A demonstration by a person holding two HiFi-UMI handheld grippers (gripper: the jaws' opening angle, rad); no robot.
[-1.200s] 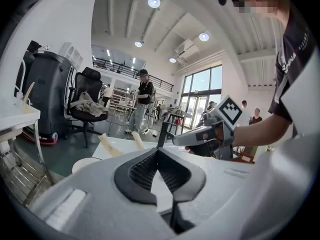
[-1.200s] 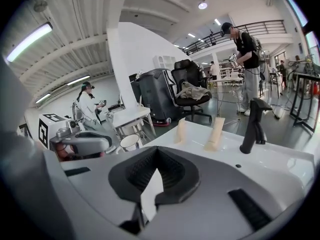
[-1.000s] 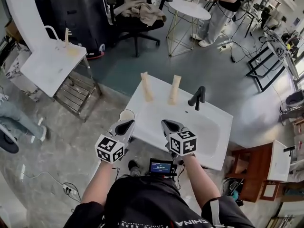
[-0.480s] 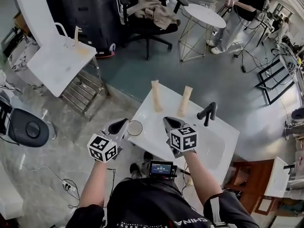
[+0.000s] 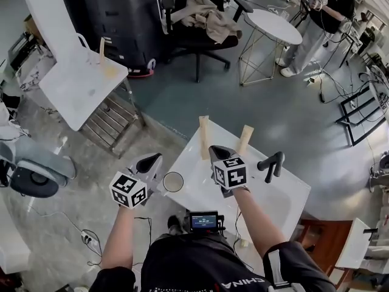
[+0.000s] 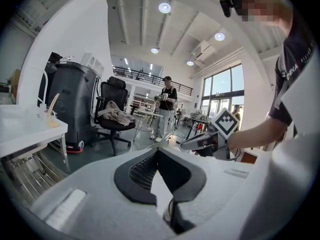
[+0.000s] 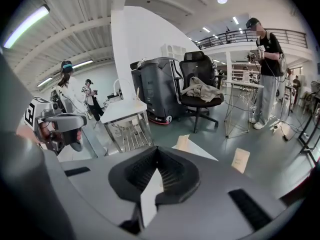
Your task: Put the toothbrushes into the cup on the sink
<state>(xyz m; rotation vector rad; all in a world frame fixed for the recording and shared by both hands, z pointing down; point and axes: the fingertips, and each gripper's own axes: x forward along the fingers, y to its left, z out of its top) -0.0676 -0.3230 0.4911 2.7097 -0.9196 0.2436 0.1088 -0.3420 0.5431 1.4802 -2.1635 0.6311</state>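
- Both grippers have shifted since a second ago. The right gripper (image 5: pixel 214 151) now reaches over the sink (image 5: pixel 193 169), its tip near the foot of the left toothbrush (image 5: pixel 203 137). The cup (image 5: pixel 173 182), then at the tip of the left gripper (image 5: pixel 156 158), now lies to that gripper's right.
- Grey floor (image 5: pixel 182 96) spreads all round, paler and tiled at the near left.
- White side table (image 5: pixel 82 87) stands far left, with a metal rack (image 5: pixel 109 120) under it.
- Black chair (image 5: pixel 200 38) with a beige cloth (image 5: pixel 206 20), a round table (image 5: pixel 273 26) and a standing person (image 5: pixel 325 11) line the far side.
- White sink sits below centre, with a black tap (image 5: pixel 271 165) at its basin.
- Fingers of both grippers are pressed together, with nothing between them.
- Two toothbrushes in beige packs stand apart at the sink's far edge, the second (image 5: pixel 245 140) nearer the tap.
- Cup stands on the sink's near left corner, between the grippers.
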